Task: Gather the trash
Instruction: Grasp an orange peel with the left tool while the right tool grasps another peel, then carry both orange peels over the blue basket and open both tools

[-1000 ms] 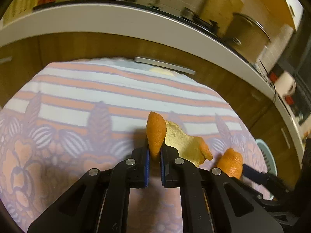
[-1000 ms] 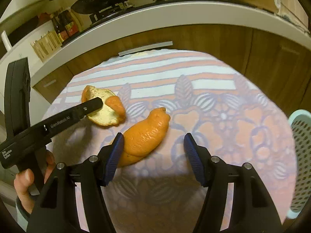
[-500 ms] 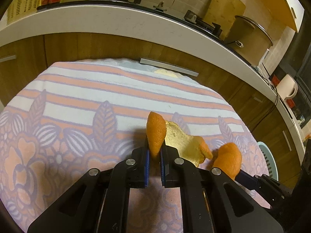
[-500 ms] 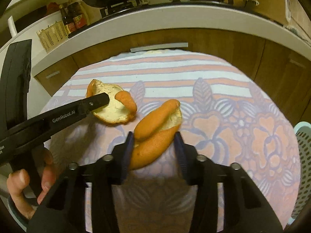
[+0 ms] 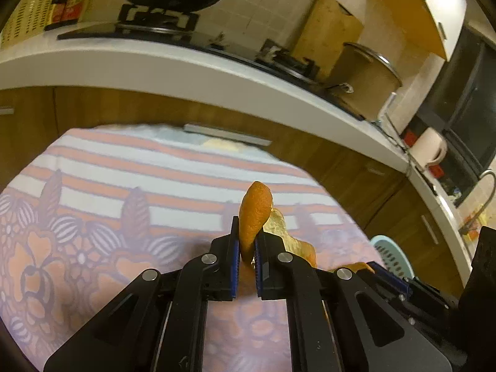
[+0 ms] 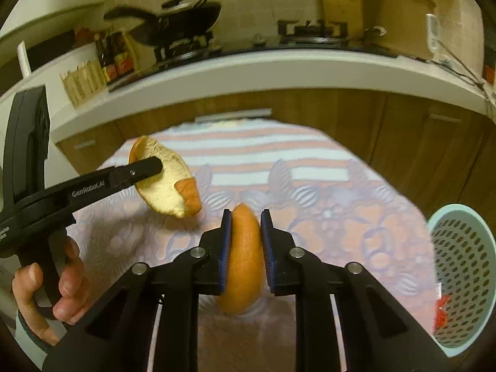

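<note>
Orange peel [image 6: 243, 260] pinched between closing right tool [image 6: 245, 217] pads, second peel piece [image 5: 254, 217] clamped in left tool [image 5: 246, 235], both above patterned surface [image 6: 341, 217], basket [image 6: 462, 276] right of right tool.

Dim warm light, blurred fisheye edges

Two pieces of orange peel here: a curled peel [image 6: 169, 183] and a folded peel [image 6: 245, 257]. Two tools, the left hand-held gripper [image 5: 246, 248] and the right hand-held gripper [image 6: 245, 235]. One perforated basket [image 6: 462, 276]. One wok [image 6: 183, 18], one lidded pot [image 6: 393, 12], one patterned cloth [image 6: 325, 204].
</note>
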Action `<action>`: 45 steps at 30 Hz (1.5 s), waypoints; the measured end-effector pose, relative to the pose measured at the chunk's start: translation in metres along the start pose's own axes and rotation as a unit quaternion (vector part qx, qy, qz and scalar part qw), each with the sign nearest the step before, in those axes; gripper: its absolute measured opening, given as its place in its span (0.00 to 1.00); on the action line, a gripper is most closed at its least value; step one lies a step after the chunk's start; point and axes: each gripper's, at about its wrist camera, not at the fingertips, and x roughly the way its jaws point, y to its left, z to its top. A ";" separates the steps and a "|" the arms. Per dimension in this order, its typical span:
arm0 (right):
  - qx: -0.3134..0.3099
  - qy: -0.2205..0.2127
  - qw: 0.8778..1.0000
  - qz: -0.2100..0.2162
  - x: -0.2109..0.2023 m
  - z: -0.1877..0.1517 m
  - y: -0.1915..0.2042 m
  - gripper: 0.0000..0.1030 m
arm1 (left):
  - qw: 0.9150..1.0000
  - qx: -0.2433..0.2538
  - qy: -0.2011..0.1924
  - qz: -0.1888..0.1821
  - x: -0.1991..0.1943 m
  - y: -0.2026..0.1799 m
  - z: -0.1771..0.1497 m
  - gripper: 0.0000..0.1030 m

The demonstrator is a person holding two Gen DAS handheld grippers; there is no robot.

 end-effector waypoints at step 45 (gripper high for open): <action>0.160 -0.053 0.974 -0.153 -0.108 -0.042 -0.238 0.15 | 0.969 0.178 0.106 -0.133 0.107 -0.260 -0.061 0.06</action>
